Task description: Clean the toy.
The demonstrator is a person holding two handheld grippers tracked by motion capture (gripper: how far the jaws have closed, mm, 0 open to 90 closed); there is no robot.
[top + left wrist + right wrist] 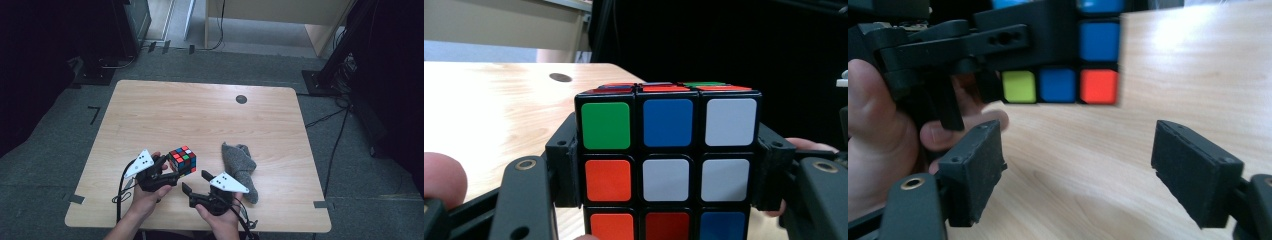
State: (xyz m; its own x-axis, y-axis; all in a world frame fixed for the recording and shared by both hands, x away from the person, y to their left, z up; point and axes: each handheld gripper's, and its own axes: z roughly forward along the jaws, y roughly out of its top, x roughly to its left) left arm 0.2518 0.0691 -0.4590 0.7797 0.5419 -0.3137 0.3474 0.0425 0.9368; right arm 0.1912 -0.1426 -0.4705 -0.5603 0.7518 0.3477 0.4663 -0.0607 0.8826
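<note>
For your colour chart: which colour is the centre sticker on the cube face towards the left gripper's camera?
White, clearest in the left gripper view, on the puzzle cube.

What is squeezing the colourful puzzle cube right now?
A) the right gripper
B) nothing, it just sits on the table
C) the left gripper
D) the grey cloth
C: in the left gripper view the left gripper has its black jaws pressed against both sides of the cube, while the right gripper stands open below it with nothing between its jaws.

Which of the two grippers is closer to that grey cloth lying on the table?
The right gripper: it sits just beside the grey cloth, jaws open. The left gripper is farther off, clamped on the puzzle cube.
</note>
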